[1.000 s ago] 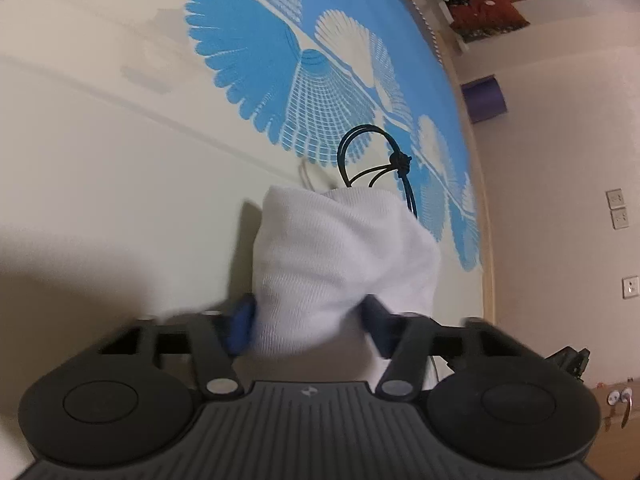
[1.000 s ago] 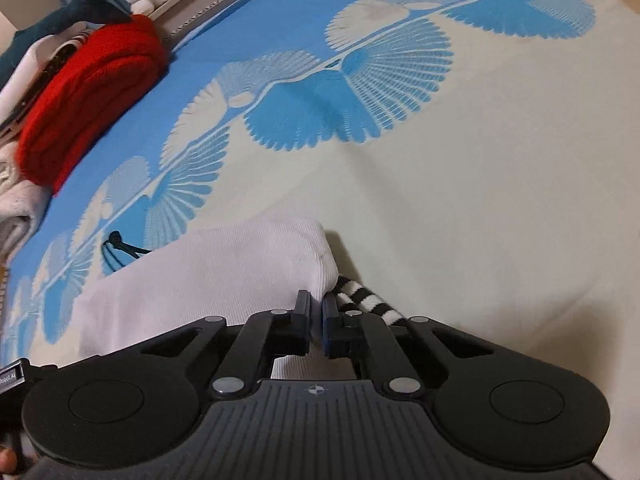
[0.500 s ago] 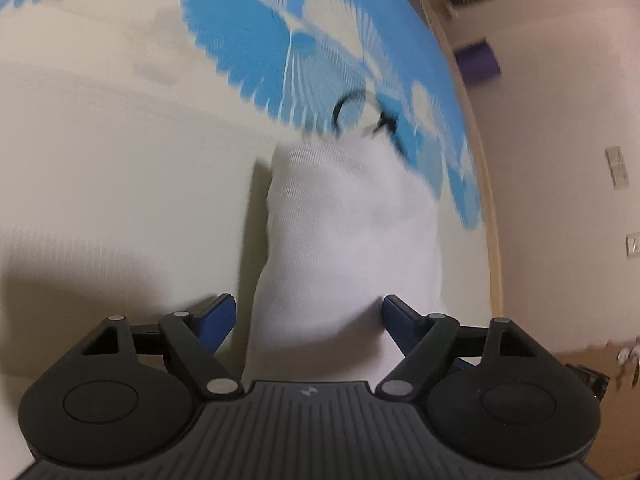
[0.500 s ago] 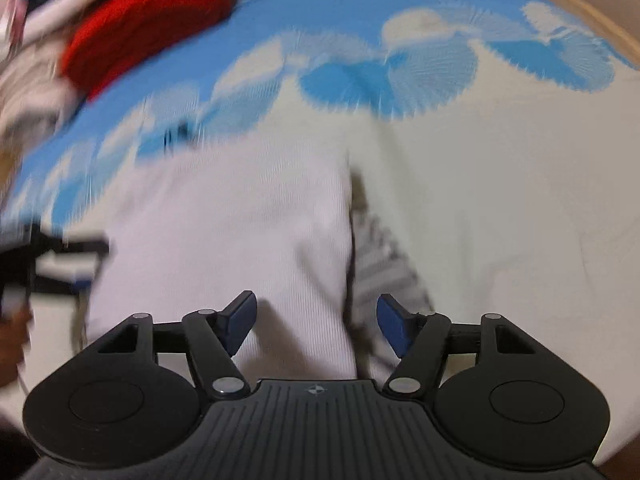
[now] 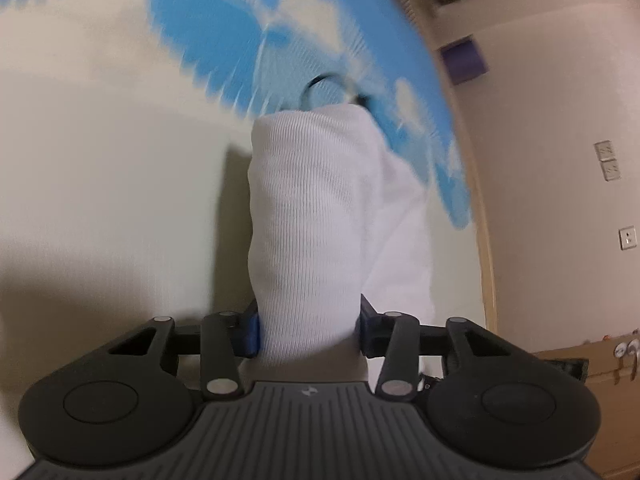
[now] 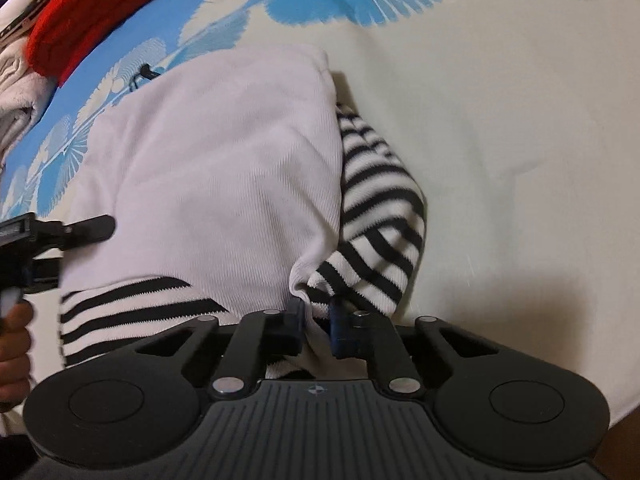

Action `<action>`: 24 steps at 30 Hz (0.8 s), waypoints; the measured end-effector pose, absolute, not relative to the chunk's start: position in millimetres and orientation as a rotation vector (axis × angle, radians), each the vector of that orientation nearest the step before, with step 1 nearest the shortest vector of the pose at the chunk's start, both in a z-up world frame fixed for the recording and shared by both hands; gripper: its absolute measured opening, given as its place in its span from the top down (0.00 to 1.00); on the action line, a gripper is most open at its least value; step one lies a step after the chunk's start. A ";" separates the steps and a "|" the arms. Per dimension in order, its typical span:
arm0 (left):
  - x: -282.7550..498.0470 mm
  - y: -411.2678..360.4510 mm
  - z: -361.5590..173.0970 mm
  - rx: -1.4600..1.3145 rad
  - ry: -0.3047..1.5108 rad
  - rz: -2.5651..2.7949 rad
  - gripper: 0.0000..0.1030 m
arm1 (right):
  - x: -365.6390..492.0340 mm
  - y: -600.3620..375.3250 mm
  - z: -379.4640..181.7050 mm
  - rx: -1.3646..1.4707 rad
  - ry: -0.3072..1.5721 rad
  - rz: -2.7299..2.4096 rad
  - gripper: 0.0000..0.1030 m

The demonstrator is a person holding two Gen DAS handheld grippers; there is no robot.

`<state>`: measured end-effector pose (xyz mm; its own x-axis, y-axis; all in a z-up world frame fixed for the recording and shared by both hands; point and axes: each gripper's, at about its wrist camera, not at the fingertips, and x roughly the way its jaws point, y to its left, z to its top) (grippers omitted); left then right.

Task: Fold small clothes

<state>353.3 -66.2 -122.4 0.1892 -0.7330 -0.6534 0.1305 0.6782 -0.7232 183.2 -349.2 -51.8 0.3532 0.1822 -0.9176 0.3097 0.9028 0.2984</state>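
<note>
Left gripper closing, blue pads pressed on both sides of a bunched white sock, so clamped on it; sock runs up and away from the jaws, ribbed knit sharp near the pads, a second white fold trailing to the right. Beyond the sock's far end, a thin black loop, blurred, maybe a cord or hair tie. All lying on a cream sheet with a blue fan print; wall, sockets and a purple box off to the right edge. Right gripper also closing, jaws nearly together, pinching cloth right at the seam where white sock meets striped sock; pads touching fabric, but hard to tell whether white edge, striped cuff or both sit in the bite. White sock spread wide across the middle of the right view, overlapping the black-and-white striped sock, whose stripes peek out at lower left and stick out along the right side. Left gripper visible at far left, fingertip on the white sock's edge, a hand below it. Further out, same cream sheet with blue fans, red cloth and pale folded cloth piled at top left.
</note>
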 end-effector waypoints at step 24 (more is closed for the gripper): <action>351.4 -10.8 -98.4 0.088 1.077 -0.431 0.32 | 264.8 -251.6 -41.1 0.160 1.096 0.103 0.67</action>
